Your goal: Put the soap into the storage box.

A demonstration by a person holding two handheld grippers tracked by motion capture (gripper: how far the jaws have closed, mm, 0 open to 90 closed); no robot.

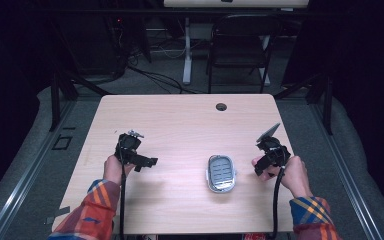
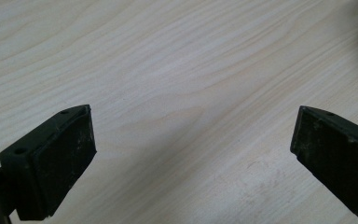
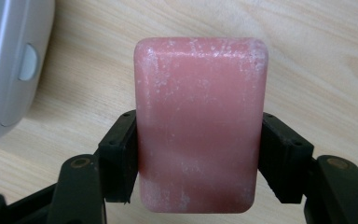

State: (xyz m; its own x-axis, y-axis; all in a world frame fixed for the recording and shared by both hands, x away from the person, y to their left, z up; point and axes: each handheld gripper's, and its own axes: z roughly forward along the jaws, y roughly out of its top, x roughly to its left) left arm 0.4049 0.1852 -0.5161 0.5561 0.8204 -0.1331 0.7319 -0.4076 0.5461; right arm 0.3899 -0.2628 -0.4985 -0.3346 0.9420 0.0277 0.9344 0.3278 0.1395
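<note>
I see my right gripper squeezing a pink soap bar just beside the soap dish, its long side pointing away from the jaws, while my left gripper hangs wide apart over the table.

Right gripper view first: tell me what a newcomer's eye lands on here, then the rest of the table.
A pink soap bar stands clamped between the right gripper's jaws, just above the pale wooden table. Beside it, right of the table's centre, lies a grey slotted soap dish. The left gripper hangs open over bare wood at the table's left.
</note>
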